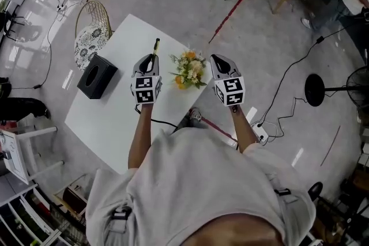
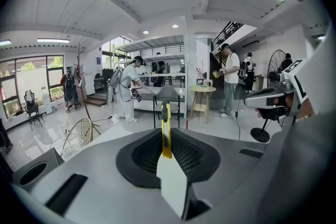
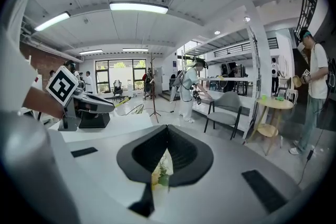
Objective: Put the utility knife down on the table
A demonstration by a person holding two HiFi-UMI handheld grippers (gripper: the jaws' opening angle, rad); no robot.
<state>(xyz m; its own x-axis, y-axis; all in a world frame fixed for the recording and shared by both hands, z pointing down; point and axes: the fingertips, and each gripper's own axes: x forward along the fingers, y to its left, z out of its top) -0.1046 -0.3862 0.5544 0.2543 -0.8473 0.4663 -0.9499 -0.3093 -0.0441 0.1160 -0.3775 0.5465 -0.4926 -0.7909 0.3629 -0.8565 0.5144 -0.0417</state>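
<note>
A yellow-and-black utility knife sticks forward out of my left gripper, held above the white table. In the left gripper view the jaws are shut on the knife, whose black tip points away and upward. My right gripper hovers over the table's right edge, beside a bunch of flowers. Its jaws meet at the tips with nothing held; flowers show through the slit below them. The right gripper view also catches the left gripper with the knife.
A black tissue box stands on the table's left part. A wire chair with a patterned cushion sits behind the table. Cables and a red pole lie on the floor to the right. People stand in the far background.
</note>
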